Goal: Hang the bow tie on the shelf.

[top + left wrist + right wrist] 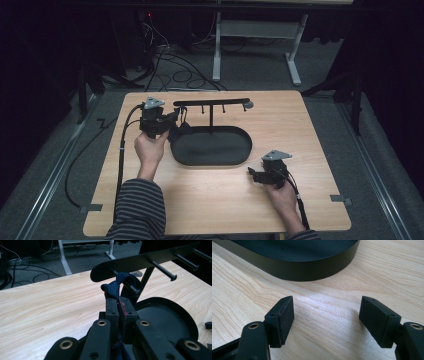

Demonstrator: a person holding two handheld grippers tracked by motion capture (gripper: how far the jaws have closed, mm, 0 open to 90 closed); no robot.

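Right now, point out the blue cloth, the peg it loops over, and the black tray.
blue cloth (113, 287), left gripper view, knotted fold above the jaws.
peg (132, 288), left gripper view, shaft past the loop.
black tray (212, 161), high view, front rim.

Left tool (119, 305) clamped tight, raised; right tool (327, 320) spread wide, low, hand (281, 196) resting.

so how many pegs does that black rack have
4 along the black metal rack: the nearest peg carries the dark blue fabric loop pinched in the left claw; three bare pegs follow. None seems hidden.
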